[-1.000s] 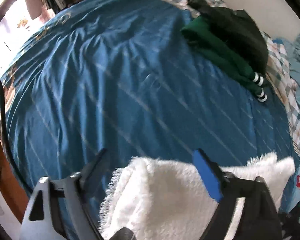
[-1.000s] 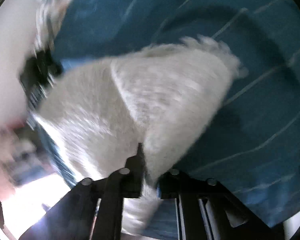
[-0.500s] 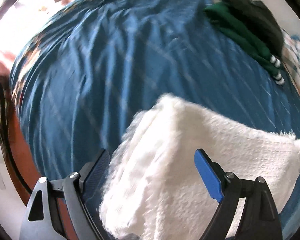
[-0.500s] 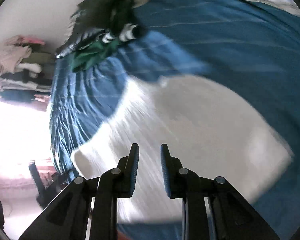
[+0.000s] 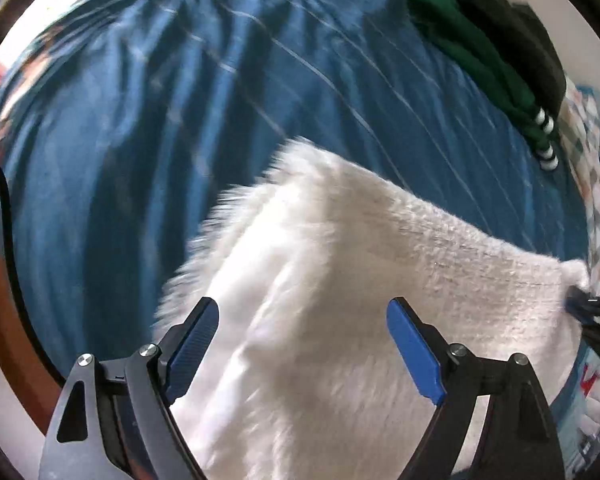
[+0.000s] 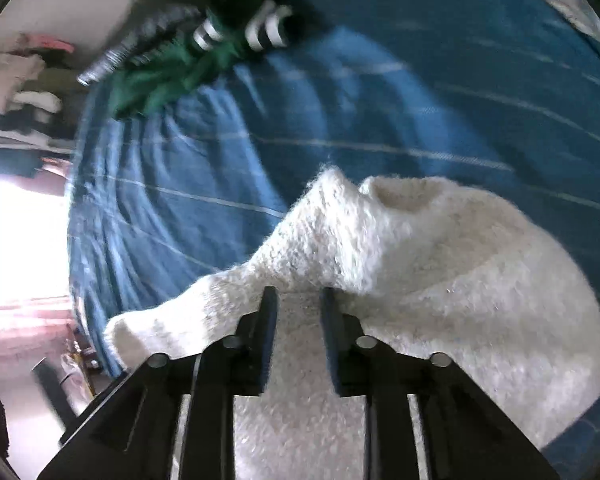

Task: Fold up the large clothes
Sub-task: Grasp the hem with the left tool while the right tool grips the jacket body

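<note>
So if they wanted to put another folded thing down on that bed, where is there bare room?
The widest bare stretch of blue bedsheet runs from the fluffy white garment to the bed's far edge, beside the green and black clothes pile. It is crowded around that pile and under both grippers, where the white garment lies spread.

A white fuzzy sweater (image 5: pixel 340 280) lies on a blue bedsheet (image 5: pixel 180 120) with thin pale stripes. Its knit is thick and shaggy, with long fibres standing out along the edges. In the left wrist view it spreads as a broad, roughly flat panel with 1 fuzzy corner pointing up the bed, brightly lit on the left half and shaded on the right. In the right wrist view the sweater (image 6: pixel 440 280) is bunched into a rounded heap, with a raised fold at the middle, a hollow near its upper edge, and 1 narrow part trailing out to the left.
</note>
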Tool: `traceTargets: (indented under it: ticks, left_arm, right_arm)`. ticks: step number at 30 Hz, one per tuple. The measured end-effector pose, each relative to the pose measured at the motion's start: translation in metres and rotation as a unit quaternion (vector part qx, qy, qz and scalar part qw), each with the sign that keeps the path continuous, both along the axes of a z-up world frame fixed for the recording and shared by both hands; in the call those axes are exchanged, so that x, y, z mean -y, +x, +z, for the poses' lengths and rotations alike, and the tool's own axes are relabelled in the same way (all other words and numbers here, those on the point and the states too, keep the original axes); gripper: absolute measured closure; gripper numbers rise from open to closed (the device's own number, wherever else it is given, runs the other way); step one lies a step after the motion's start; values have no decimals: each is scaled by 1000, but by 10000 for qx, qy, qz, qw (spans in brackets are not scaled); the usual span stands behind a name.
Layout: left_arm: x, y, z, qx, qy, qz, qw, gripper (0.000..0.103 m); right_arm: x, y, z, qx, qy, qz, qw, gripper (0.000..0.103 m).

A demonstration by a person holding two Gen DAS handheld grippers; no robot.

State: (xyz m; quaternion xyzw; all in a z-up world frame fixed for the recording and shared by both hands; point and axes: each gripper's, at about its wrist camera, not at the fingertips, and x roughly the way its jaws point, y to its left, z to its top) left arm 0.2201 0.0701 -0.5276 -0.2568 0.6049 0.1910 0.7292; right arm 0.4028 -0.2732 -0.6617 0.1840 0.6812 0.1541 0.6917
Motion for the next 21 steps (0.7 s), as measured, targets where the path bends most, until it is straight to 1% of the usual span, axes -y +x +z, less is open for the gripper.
traceTargets:
  ticks: [1,2,3,4,6,8,11,14,15,16,17,18,20,21]
  left_arm:
    - [4,6,-6,-27,110,-95,9999,37]
    - [7,10,-9,-3,194,-193,9996,86]
    - [11,13,-9,-13,275,-317,9991,98]
    - [12,16,-5,-14,371,-407,9985,99]
    - [9,15,12,177,637,-446,9968,99]
    - [-6,12,25,323,587,-318,9972,99]
    - [-22,10,22,254,462,-191,9984,99]
    - [-22,6,5,49,403,-279,9988,97]
    - [-22,3,-5,-32,253,-280,9993,95]
    - [-22,1,-12,-64,183,-243,9995,94]
    - [-23,-1,-15,-48,93,-209,9997,92]
    - [-24,-1,-15,-12,-34,-205,9998,91]
    - [-24,-1,-9,-11,-133,-155,9998,91]
    - [-24,-2,-3,41,-257,-82,9996,91]
  right_arm:
    - [8,-6,6,86,26,-59,9999,58]
    - [13,-10,12,164,23,-145,9998,50]
    - [12,-12,14,186,41,-165,9997,50]
    - [14,-16,16,159,67,-135,9998,50]
    - [19,-23,18,27,172,-126,9998,50]
    - [24,-29,16,-152,250,-192,9994,50]
    - [29,-38,14,-342,444,-254,9981,50]
    - [23,-39,3,-456,318,-77,9984,50]
    - [15,-36,-6,-489,194,-1,9986,50]
    - [12,-33,-14,-522,83,18,9986,51]
    - [8,-28,-26,-541,-123,54,9984,61]
    - [6,-25,-39,-602,-387,39,9974,66]
    - [4,-18,-53,-781,-433,-58,9960,66]
    - [3,-12,-50,-924,-487,-71,9945,66]
